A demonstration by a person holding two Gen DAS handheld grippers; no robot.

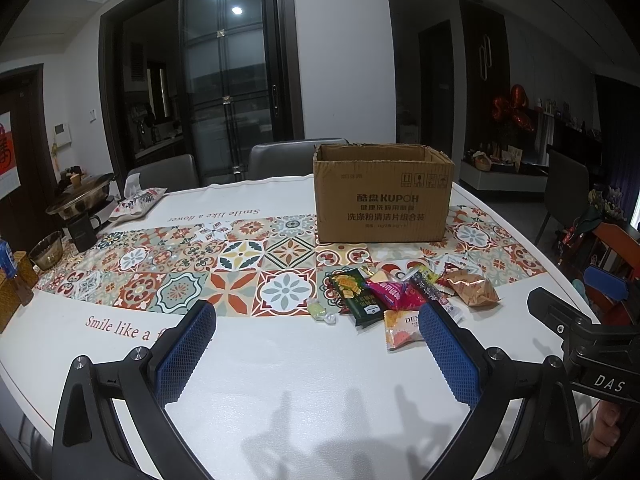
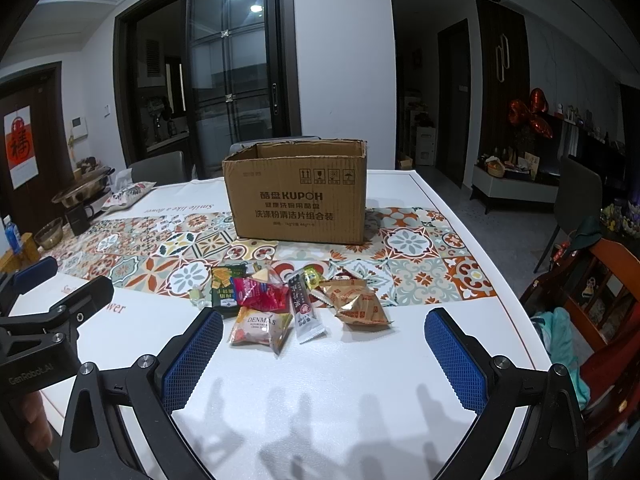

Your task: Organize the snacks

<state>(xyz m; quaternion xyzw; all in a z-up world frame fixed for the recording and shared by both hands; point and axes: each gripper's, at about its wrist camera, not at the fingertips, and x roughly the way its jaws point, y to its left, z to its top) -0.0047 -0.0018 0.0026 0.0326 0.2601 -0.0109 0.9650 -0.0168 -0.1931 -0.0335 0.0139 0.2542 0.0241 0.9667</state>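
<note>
An open cardboard box (image 1: 382, 196) stands on the patterned table runner; it also shows in the right wrist view (image 2: 298, 196). Several snack packets lie in a pile in front of it: a dark green packet (image 1: 354, 296), a pink packet (image 2: 264, 292), a DENMAS packet (image 2: 262, 328), a black-and-white stick packet (image 2: 302, 308), golden-brown packets (image 2: 358, 300) and small wrapped candies (image 1: 322, 312). My left gripper (image 1: 316, 320) is open and empty, above the table to the left of the pile. My right gripper (image 2: 324, 326) is open and empty, just in front of the pile.
A white table (image 2: 320, 380) carries the runner. At its far left stand a metal pot (image 1: 82, 196), a black mug (image 1: 82, 232), a glass bowl (image 1: 47, 250), a floral tissue pouch (image 1: 138, 202) and a wicker basket (image 1: 12, 292). Grey chairs (image 1: 288, 158) stand behind; a wooden chair (image 2: 604, 300) stands right.
</note>
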